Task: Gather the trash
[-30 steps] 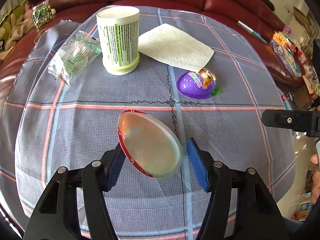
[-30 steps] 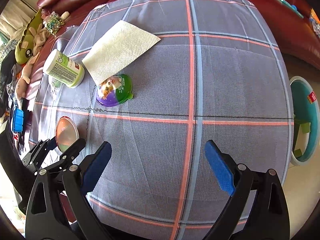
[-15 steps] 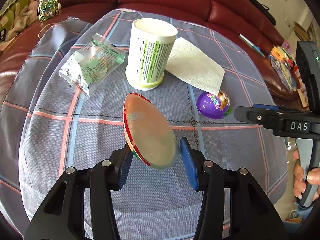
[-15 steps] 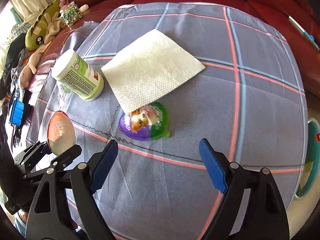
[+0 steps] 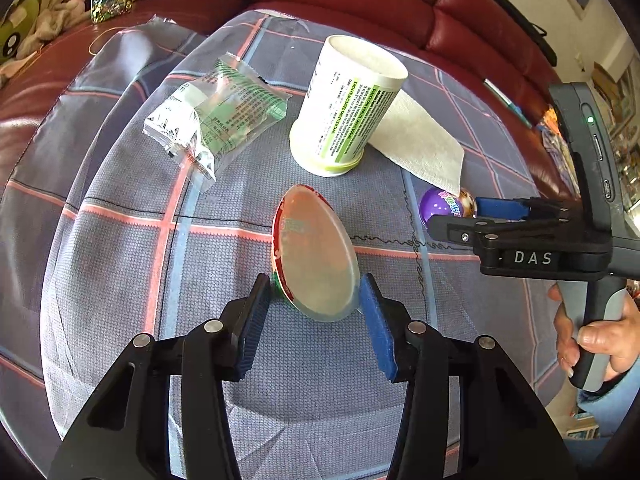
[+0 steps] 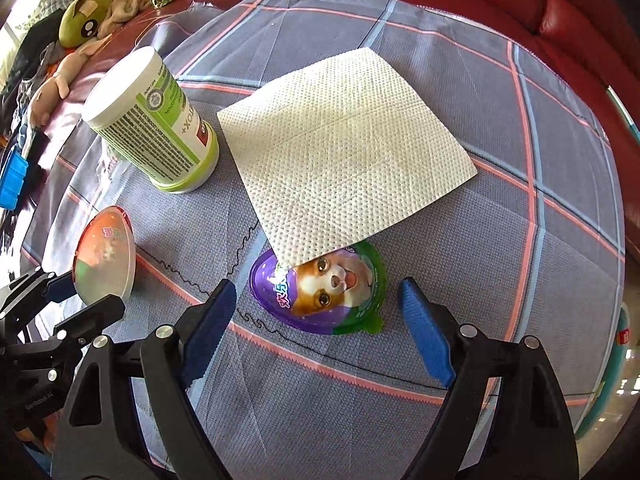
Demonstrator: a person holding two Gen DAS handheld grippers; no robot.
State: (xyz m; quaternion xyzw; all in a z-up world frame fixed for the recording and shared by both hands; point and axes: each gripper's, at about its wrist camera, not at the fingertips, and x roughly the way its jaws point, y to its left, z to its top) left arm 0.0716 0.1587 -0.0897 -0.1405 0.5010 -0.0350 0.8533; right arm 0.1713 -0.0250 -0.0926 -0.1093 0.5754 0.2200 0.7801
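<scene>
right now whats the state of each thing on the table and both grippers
left gripper: shut on red egg cup
right gripper: open, closing, around purple egg cup
white tub: upside down
paper towel: flat, corner over purple egg cup
wrapper: crumpled

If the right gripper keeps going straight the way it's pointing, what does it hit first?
Most likely the purple egg-shaped capsule, which sits on the tablecloth between the open right gripper's fingers, though depth is uncertain.
</scene>
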